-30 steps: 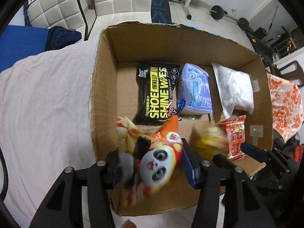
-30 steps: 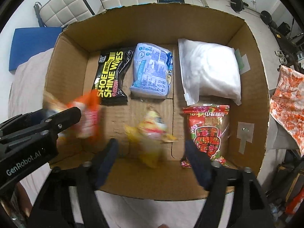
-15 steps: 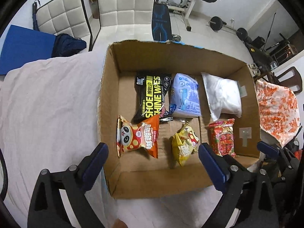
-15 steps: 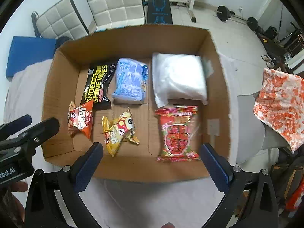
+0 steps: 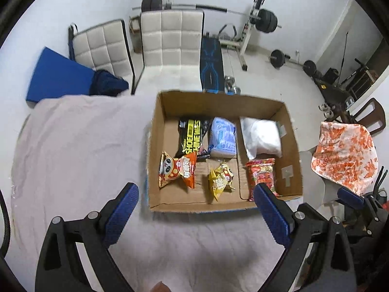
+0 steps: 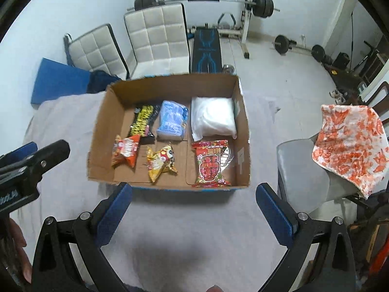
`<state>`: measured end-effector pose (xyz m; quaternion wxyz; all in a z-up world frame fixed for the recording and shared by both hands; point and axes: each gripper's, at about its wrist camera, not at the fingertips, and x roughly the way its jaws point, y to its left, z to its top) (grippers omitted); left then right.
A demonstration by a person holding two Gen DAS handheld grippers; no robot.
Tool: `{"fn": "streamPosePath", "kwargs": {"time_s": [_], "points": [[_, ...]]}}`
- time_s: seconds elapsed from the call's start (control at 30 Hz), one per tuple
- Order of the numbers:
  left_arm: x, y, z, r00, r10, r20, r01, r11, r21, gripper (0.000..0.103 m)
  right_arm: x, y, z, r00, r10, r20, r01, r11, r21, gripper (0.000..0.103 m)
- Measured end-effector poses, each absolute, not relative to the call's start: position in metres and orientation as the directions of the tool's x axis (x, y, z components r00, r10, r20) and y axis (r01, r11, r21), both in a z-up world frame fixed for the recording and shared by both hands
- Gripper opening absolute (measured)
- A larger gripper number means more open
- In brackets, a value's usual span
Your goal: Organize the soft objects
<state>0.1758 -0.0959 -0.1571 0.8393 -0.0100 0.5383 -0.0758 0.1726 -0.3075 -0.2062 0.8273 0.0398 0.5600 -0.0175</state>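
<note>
Both hand-held grippers (image 5: 195,194) (image 6: 194,194) spread wide, empty, cardboard box (image 5: 155,150) of packets just beyond.

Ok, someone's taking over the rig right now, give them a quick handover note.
Left gripper: open, empty, short of the cardboard box.
Right gripper: open, empty, also outside the box.
In the box, six packs: black wipes, blue pack, white bag at the back; orange snack, yellow snack, red snack in front.
Left: nothing loose visible on the cloth.
</note>
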Motion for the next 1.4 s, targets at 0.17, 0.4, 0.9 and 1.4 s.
{"fn": "streamPosePath", "kwargs": {"time_s": [0.17, 0.4, 0.9, 1.4], "points": [[0.142, -0.094, -0.112, 0.474, -0.134, -0.870, 0.138, 0.987, -0.077, 0.097, 0.132, -0.303, -0.158, 0.431, 0.018, -0.902, 0.083, 0.995, 0.060, 0.103], [0.092, -0.079, -0.061, 0.536, -0.127, -0.835, 0.128, 0.989, -0.068, 0.097, 0.081, -0.300, -0.098, 0.488, 0.001, -0.873, 0.105, 0.993, 0.060, 0.103], [0.009, -0.053, -0.010, 0.589, -0.110, -0.801, 0.125, 0.991, -0.044, 0.097, -0.006, -0.273, -0.017, 0.588, -0.047, -0.807, 0.116, 0.993, 0.027, 0.103], [-0.009, -0.038, -0.005, 0.605, -0.111, -0.788, 0.121, 0.992, -0.047, 0.097, -0.024, -0.261, 0.001, 0.620, -0.081, -0.780, 0.128, 0.992, -0.001, 0.103]]}}
